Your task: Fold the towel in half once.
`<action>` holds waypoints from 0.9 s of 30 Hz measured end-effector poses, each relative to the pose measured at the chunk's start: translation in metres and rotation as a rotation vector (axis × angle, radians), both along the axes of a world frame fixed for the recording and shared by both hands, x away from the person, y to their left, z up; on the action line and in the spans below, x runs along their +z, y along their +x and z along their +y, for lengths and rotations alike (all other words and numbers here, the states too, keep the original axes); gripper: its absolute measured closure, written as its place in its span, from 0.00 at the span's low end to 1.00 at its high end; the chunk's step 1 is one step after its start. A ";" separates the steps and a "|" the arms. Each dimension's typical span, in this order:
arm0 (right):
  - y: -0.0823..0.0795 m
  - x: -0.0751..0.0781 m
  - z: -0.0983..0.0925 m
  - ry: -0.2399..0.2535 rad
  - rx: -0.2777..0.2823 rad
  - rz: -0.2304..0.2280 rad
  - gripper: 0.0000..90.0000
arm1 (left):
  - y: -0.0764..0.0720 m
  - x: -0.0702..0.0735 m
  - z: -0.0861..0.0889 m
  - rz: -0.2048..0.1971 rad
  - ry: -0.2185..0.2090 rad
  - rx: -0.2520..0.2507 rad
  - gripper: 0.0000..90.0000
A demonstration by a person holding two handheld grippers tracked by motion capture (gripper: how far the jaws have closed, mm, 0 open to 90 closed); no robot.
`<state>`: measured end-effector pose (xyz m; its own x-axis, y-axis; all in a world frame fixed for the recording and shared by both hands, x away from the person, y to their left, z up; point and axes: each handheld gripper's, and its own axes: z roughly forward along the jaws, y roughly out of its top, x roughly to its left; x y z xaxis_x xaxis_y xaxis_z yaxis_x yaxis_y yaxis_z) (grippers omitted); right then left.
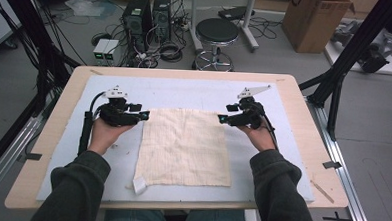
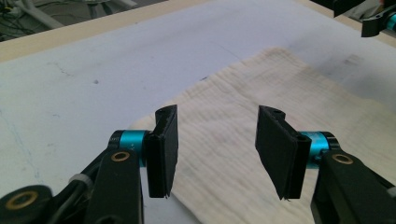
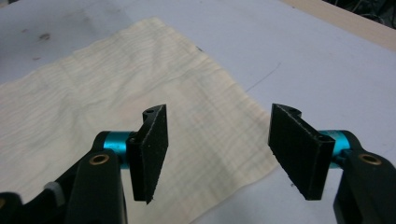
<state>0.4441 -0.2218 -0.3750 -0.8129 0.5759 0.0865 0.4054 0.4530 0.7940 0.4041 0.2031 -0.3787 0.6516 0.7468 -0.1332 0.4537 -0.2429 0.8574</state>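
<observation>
Item: cream cloth (image 1: 183, 147), one piece, roughly square, loosely woven with faint lines. It lies flat and spread open at the middle of the white mat (image 1: 195, 93). Its near edge runs close to the mat's near edge; its far edge lies about midway across the mat. A small white tag (image 1: 139, 184) sticks out at its near left corner.

Left gripper (image 1: 144, 115): held in the person's left hand (image 1: 104, 134), just beside the cloth's far left corner and pointing in toward it. In the left gripper view the jaws stand apart above that corner with nothing between them; the black pads (image 2: 163, 151) press on nothing, and the cloth (image 2: 243, 140) lies beneath them.

Right gripper (image 1: 221, 118): held in the right hand (image 1: 260, 136), just beside the cloth's far right corner and pointing in toward it. In the right gripper view the jaws likewise stand apart and bare, the pads (image 3: 150, 151) clear of the cloth (image 3: 116, 102), whose right edge runs below and between them.

Support: the mat covers most of a light wooden table (image 1: 303, 120), whose bare rim shows on all sides.

Surroundings, beyond the table's far edge: a black round stool (image 1: 217, 32), two computer towers (image 1: 147, 16) amid floor cables, and a cardboard box (image 1: 313, 20).
</observation>
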 end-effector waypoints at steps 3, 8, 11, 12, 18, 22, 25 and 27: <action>0.009 -0.004 0.000 -0.005 -0.025 -0.002 0.47 | 0.010 -0.004 -0.002 -0.001 -0.010 0.035 0.58; 0.023 -0.019 -0.001 -0.005 -0.075 0.026 0.51 | 0.025 -0.020 -0.004 0.047 -0.030 0.118 0.55; 0.031 -0.029 0.000 -0.004 -0.105 0.060 0.52 | 0.030 -0.029 -0.009 0.040 0.007 0.143 0.56; 0.033 -0.032 0.002 -0.016 -0.105 0.063 0.53 | 0.032 -0.031 -0.010 0.037 0.002 0.143 0.58; 0.043 -0.048 0.002 -0.039 -0.154 0.110 0.58 | 0.044 -0.052 -0.017 0.082 0.023 0.186 0.64; 0.046 -0.056 0.002 -0.045 -0.183 0.147 0.58 | 0.048 -0.064 -0.023 0.111 0.057 0.223 0.61; 0.047 -0.060 0.003 -0.058 -0.197 0.155 0.60 | 0.048 -0.068 -0.028 0.110 0.083 0.242 0.65; 0.048 -0.062 0.002 -0.062 -0.209 0.159 0.62 | 0.049 -0.067 -0.027 0.113 0.086 0.267 0.73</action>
<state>0.4924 -0.2201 -0.4370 -0.6550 0.7378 0.1629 0.6125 0.3922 0.6863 0.4529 0.1761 -0.4460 0.4156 0.9013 -0.1221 0.6023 -0.1721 0.7795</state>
